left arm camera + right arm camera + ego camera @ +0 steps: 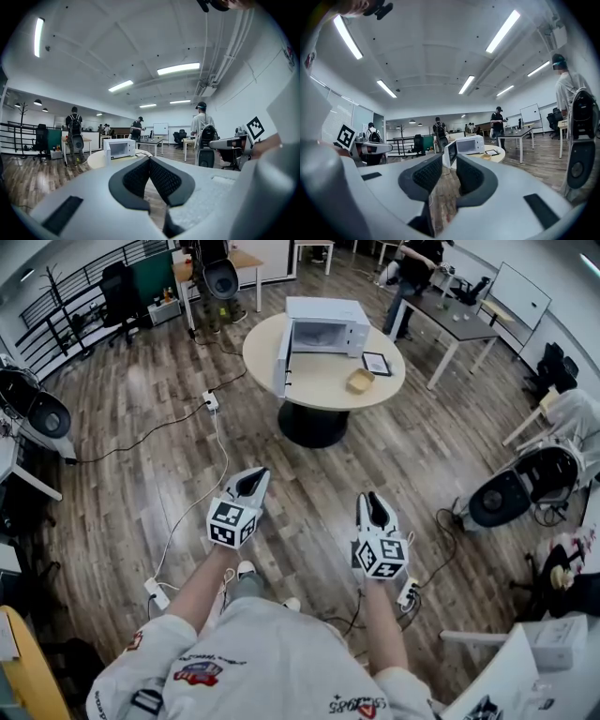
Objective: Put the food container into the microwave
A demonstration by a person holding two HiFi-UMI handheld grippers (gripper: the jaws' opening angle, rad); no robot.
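Well short of the table (319,382), left gripper (251,480) hangs empty, jaws closed; right gripper (374,503) empty, slightly parted. Microwave (324,326) stands open, ready for the container (360,381).

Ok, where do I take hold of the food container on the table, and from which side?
Probably its near rim. The food container is a shallow open tray, upright by the table's front edge, right of the microwave. Come from the near side with the right gripper, one finger inside, one outside the wall; the framed card crowds the far side.

Round table (319,382) — microwave (328,326) (open), food container (360,381)
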